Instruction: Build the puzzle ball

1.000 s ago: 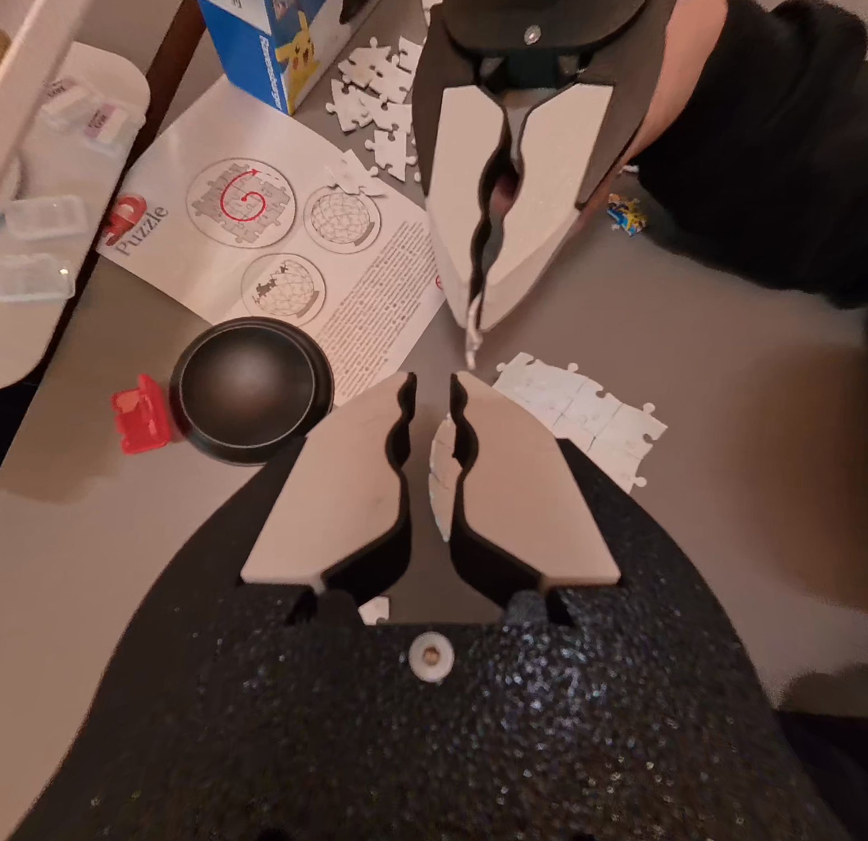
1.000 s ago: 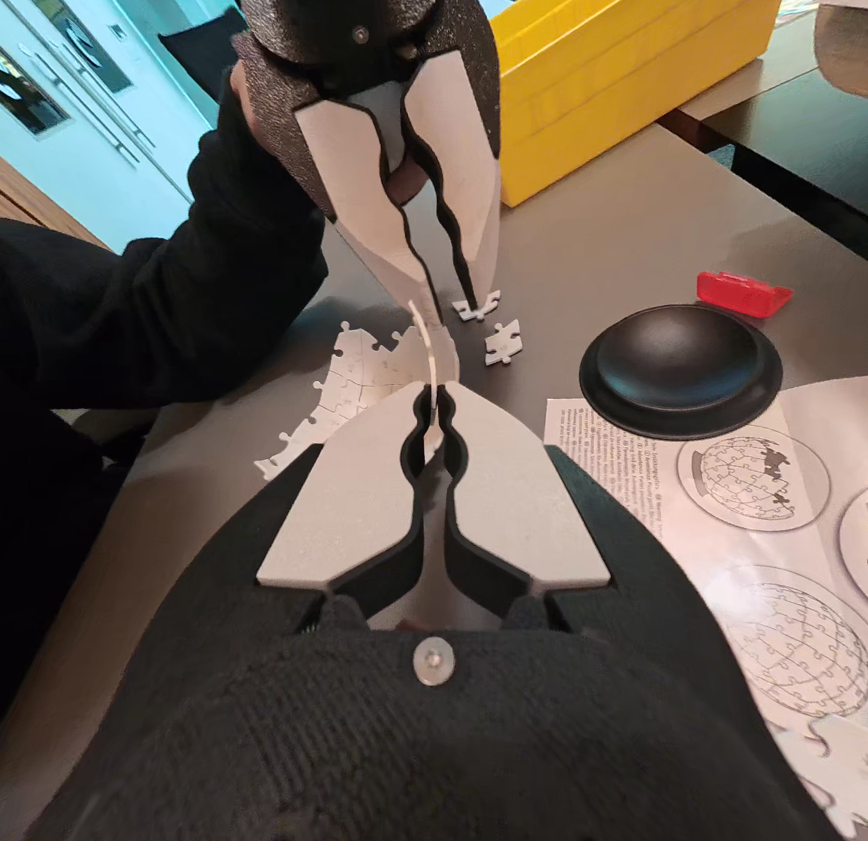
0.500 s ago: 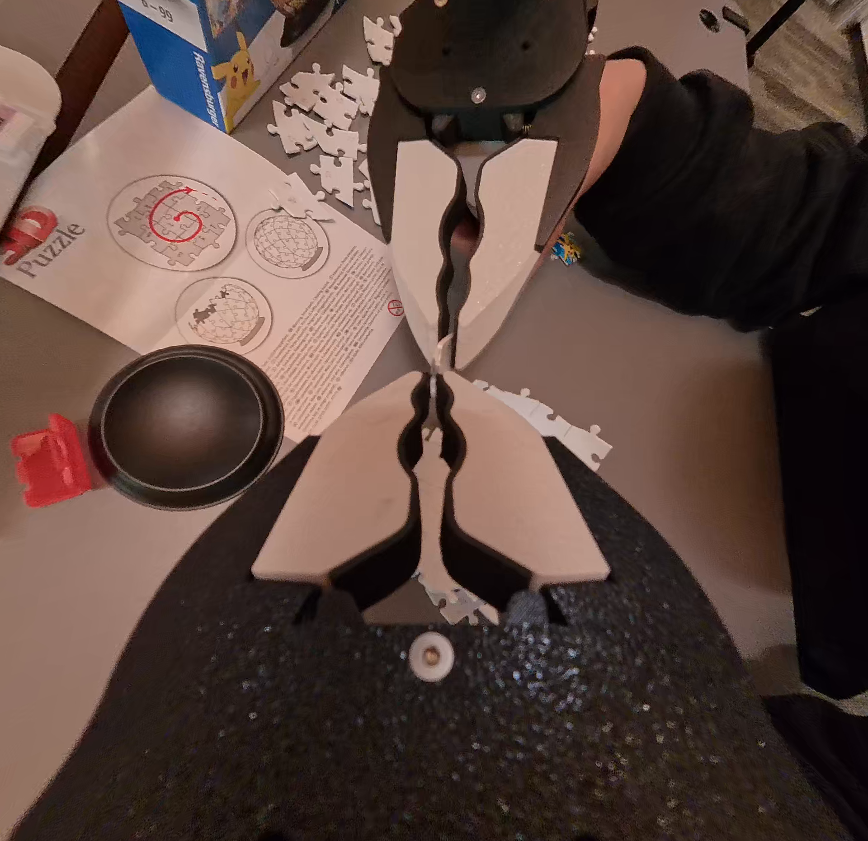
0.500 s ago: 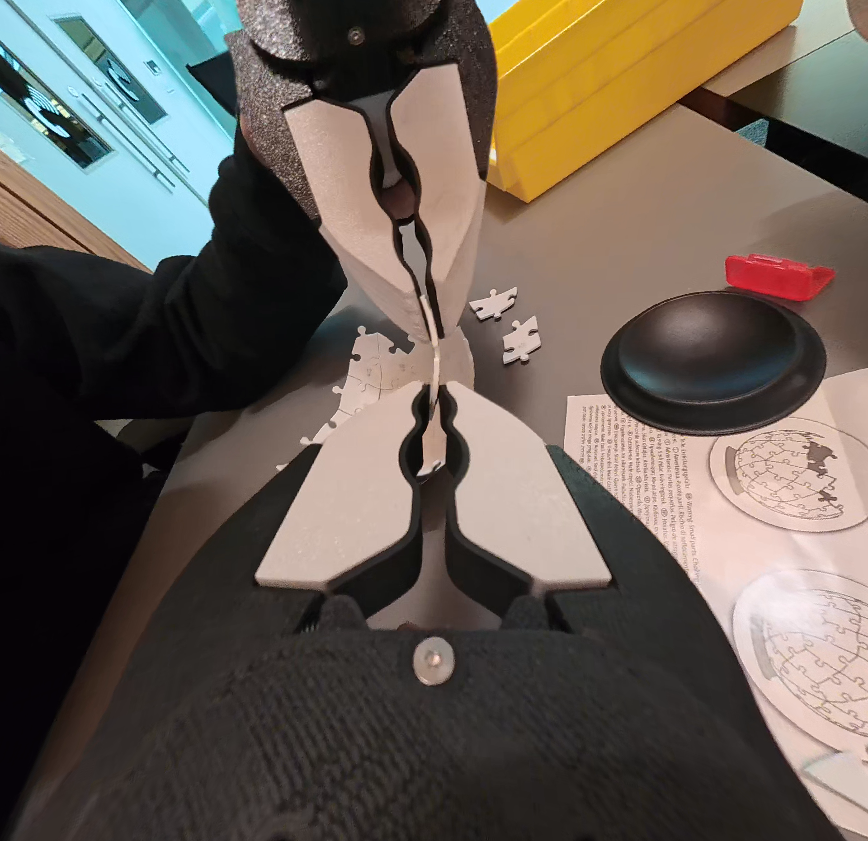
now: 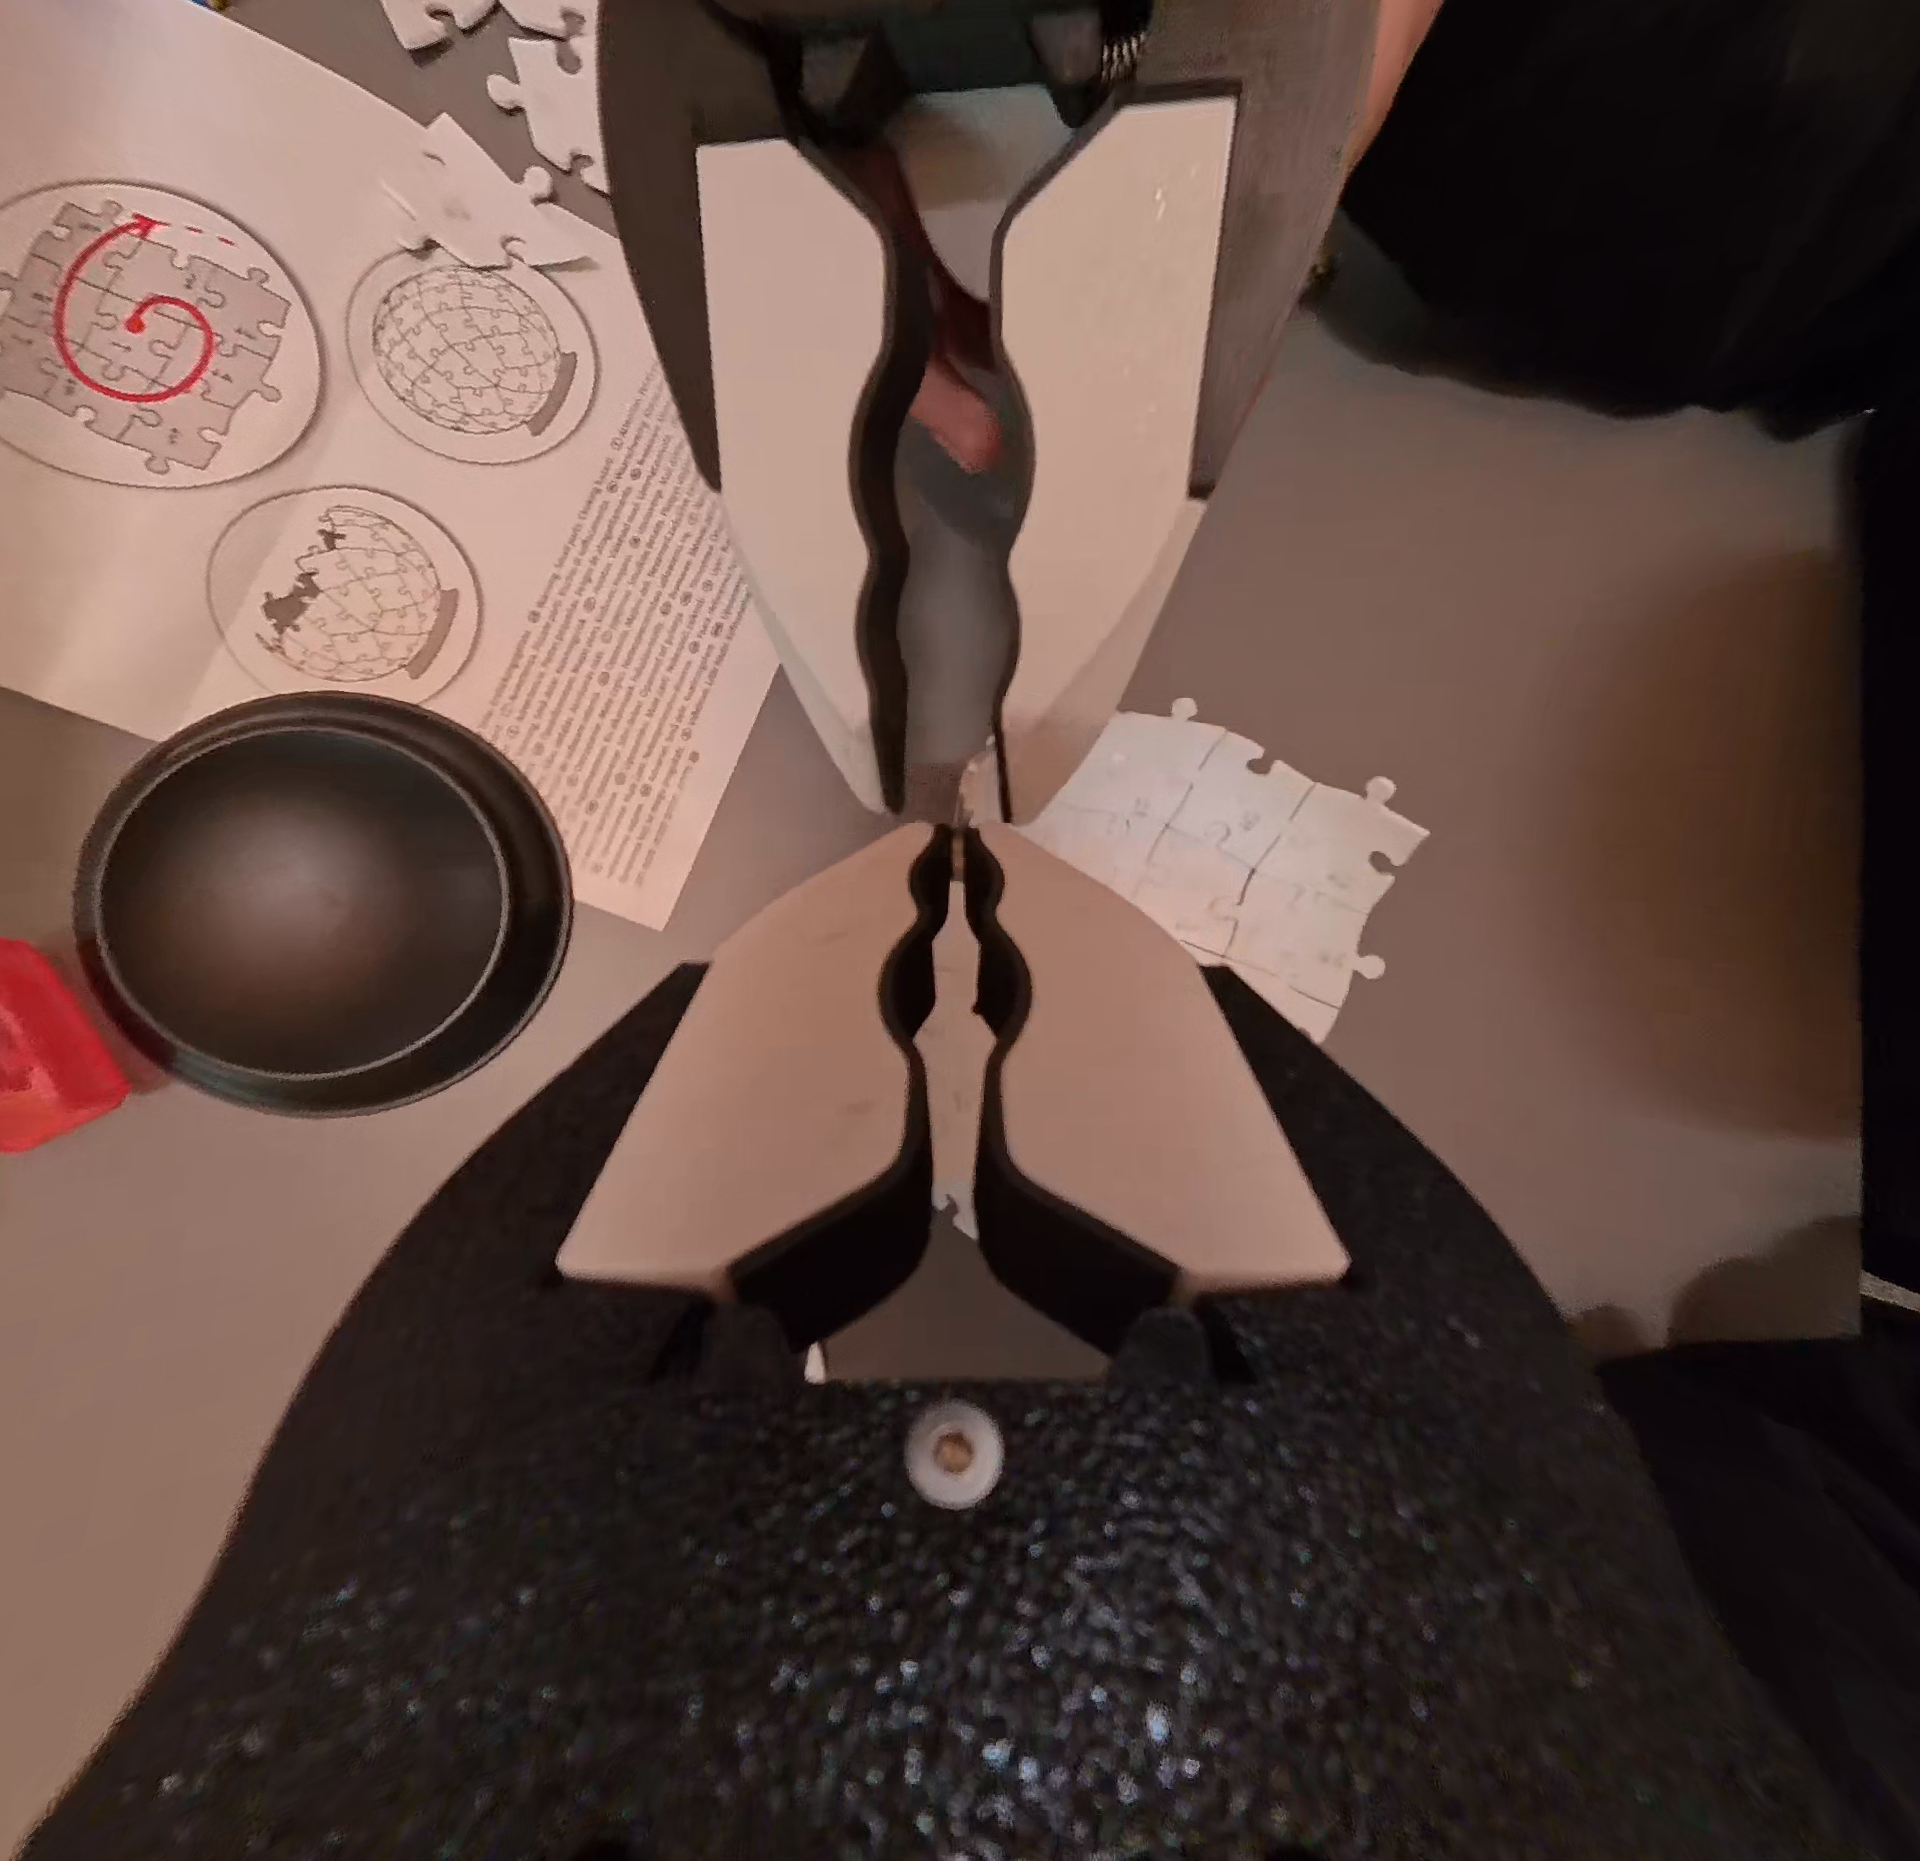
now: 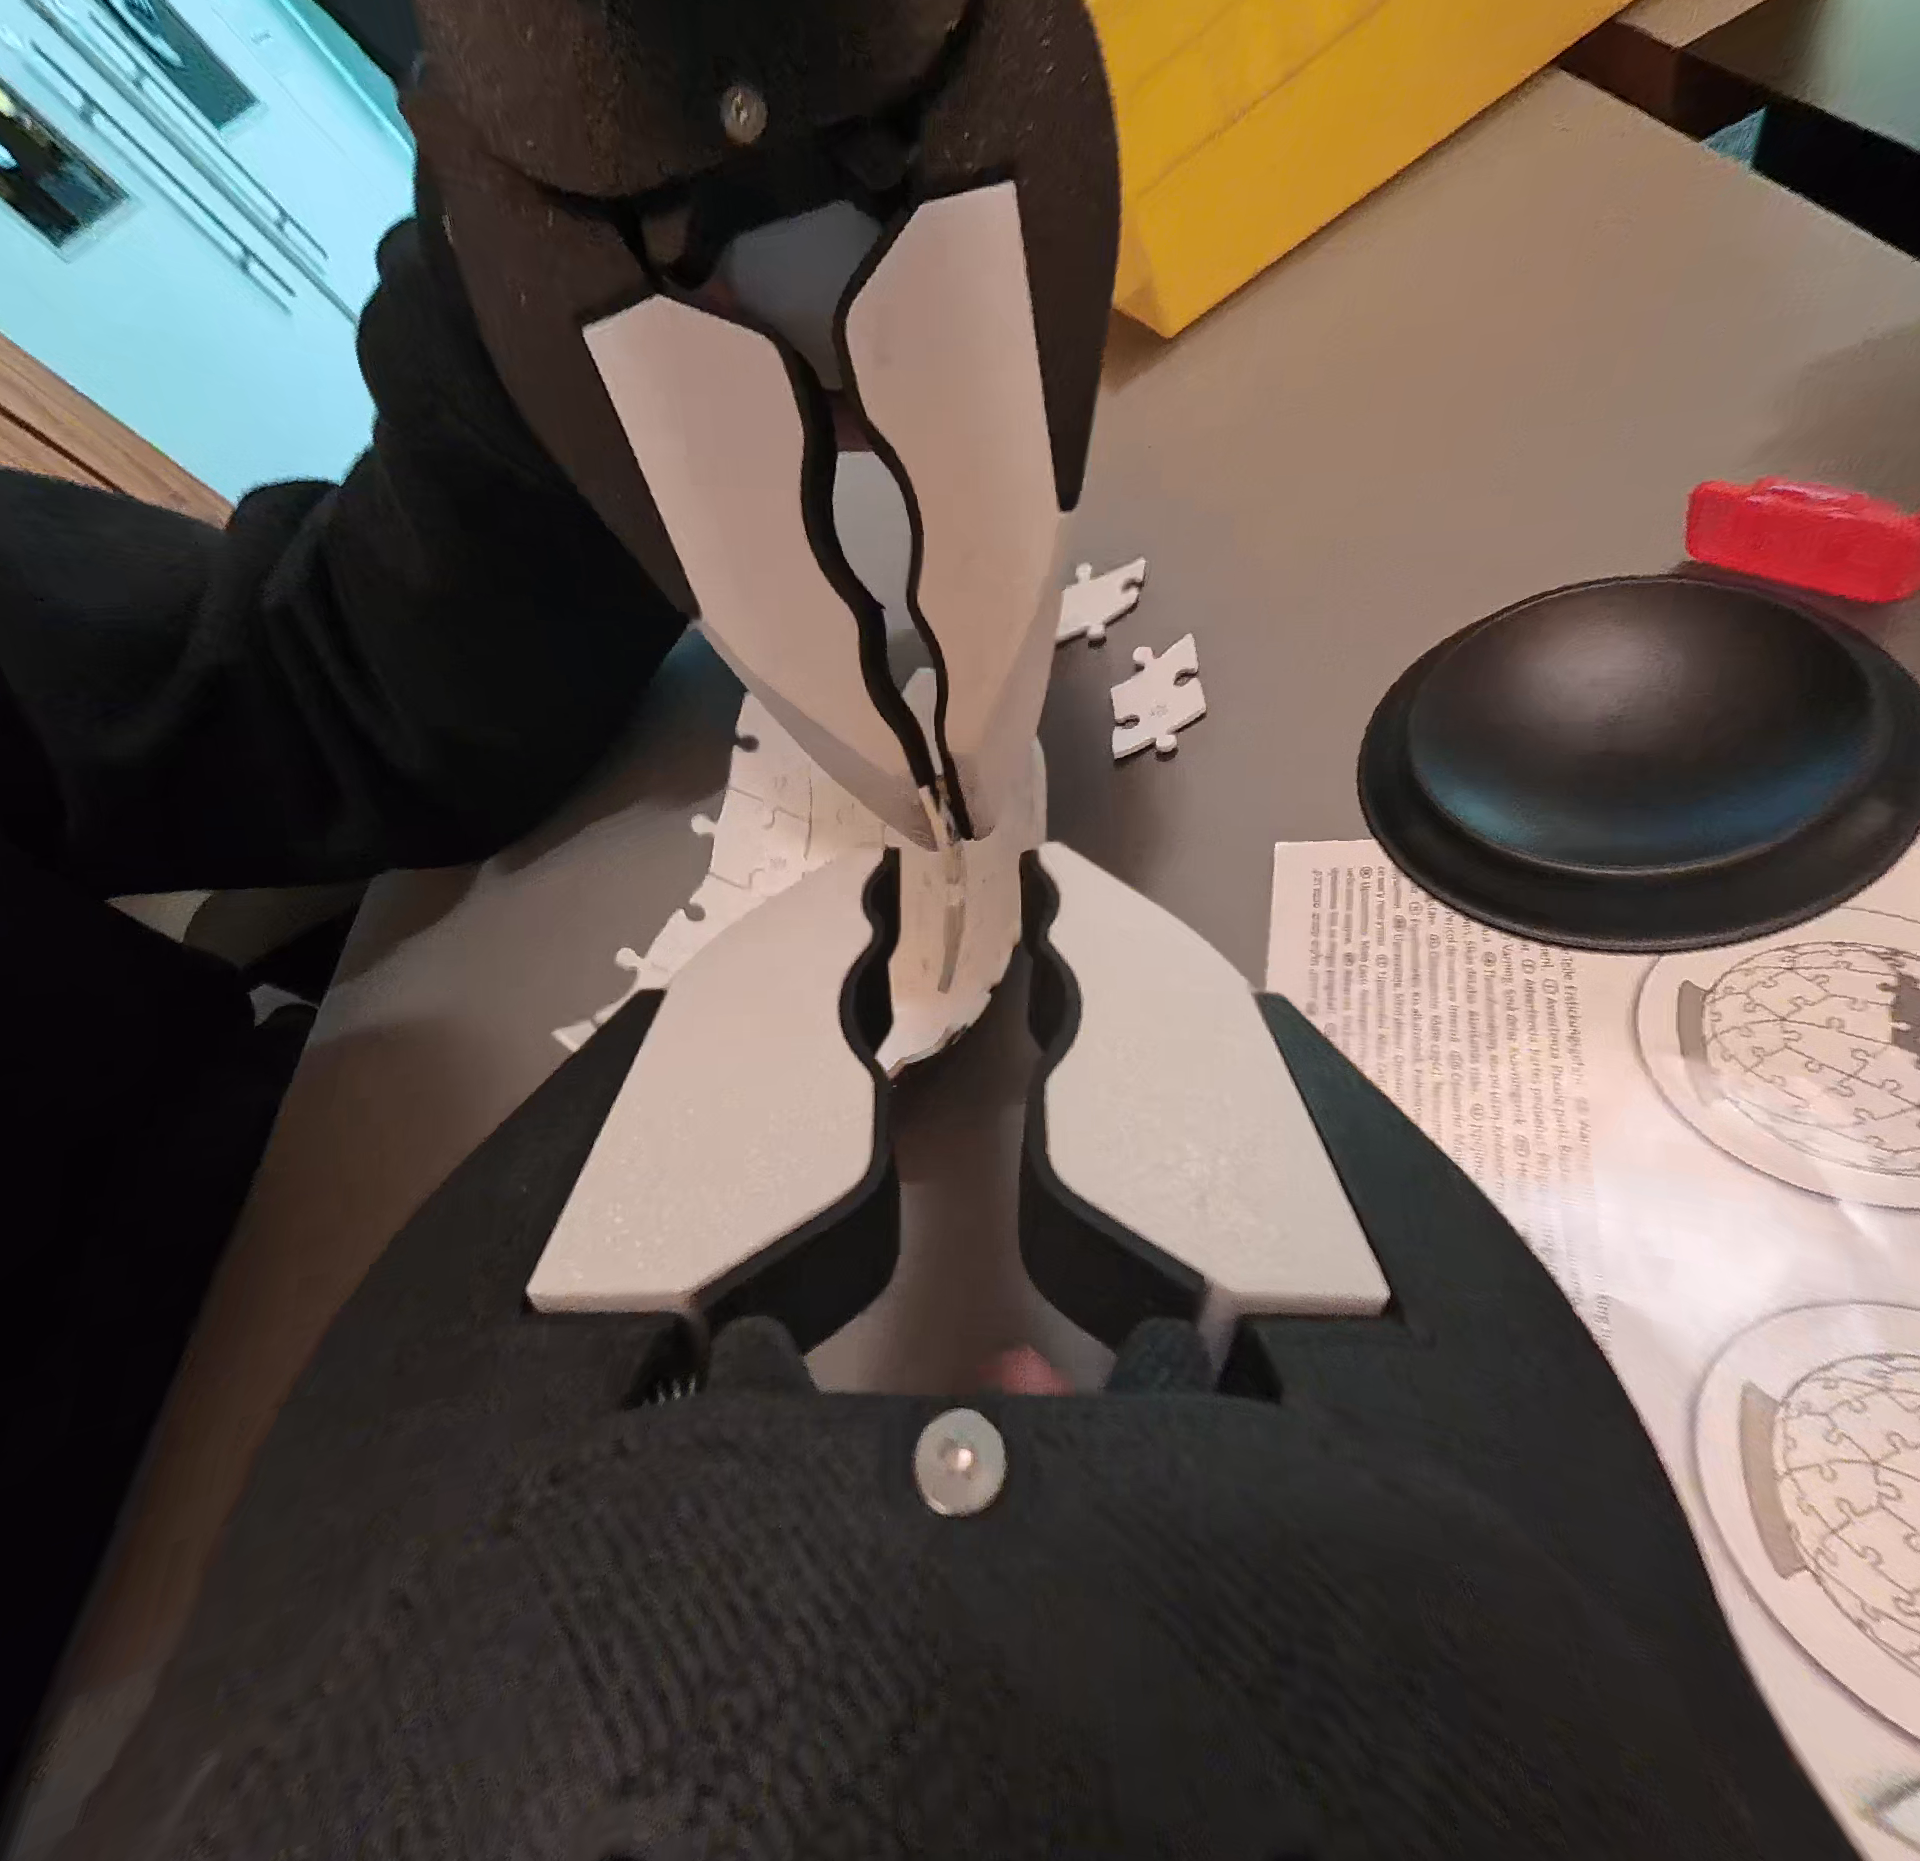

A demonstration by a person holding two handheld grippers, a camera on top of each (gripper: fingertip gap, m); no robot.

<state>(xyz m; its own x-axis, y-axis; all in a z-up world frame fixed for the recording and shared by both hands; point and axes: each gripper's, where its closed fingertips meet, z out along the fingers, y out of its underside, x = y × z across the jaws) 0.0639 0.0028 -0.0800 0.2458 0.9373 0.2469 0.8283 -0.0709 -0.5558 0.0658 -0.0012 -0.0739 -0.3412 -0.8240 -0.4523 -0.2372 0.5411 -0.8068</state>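
Observation:
My left gripper [image 5: 954, 840] is shut on a curved white puzzle piece [image 5: 951, 1105], seen edge-on. In the right wrist view the left gripper [image 6: 940, 819] comes down from the top and pinches that piece [image 6: 948, 928] at its tip. My right gripper [image 6: 961, 861] is open, with its fingers either side of the piece and not touching it. In the left wrist view the right gripper [image 5: 943, 788] faces mine tip to tip. A joined section of white puzzle pieces [image 5: 1247, 876] lies on the grey table just behind both tips, and it also shows in the right wrist view [image 6: 769, 824].
A black round stand [image 5: 301, 897] [image 6: 1642, 741] sits beside an instruction sheet [image 5: 364, 409] [image 6: 1558, 1084], with a red plastic part [image 5: 42, 1053] [image 6: 1808, 533] next to it. Loose pieces [image 5: 540, 66] [image 6: 1158, 694] lie on the table. A yellow bin [image 6: 1351, 76] stands behind. Black sleeves [image 5: 1662, 149] [image 6: 260, 616] hold the grippers. My left and right fingertips are right by each other.
The right gripper was shut on the piece and has opened. The left gripper closed on the piece and now holds it alone. Both grippers moved closer together.

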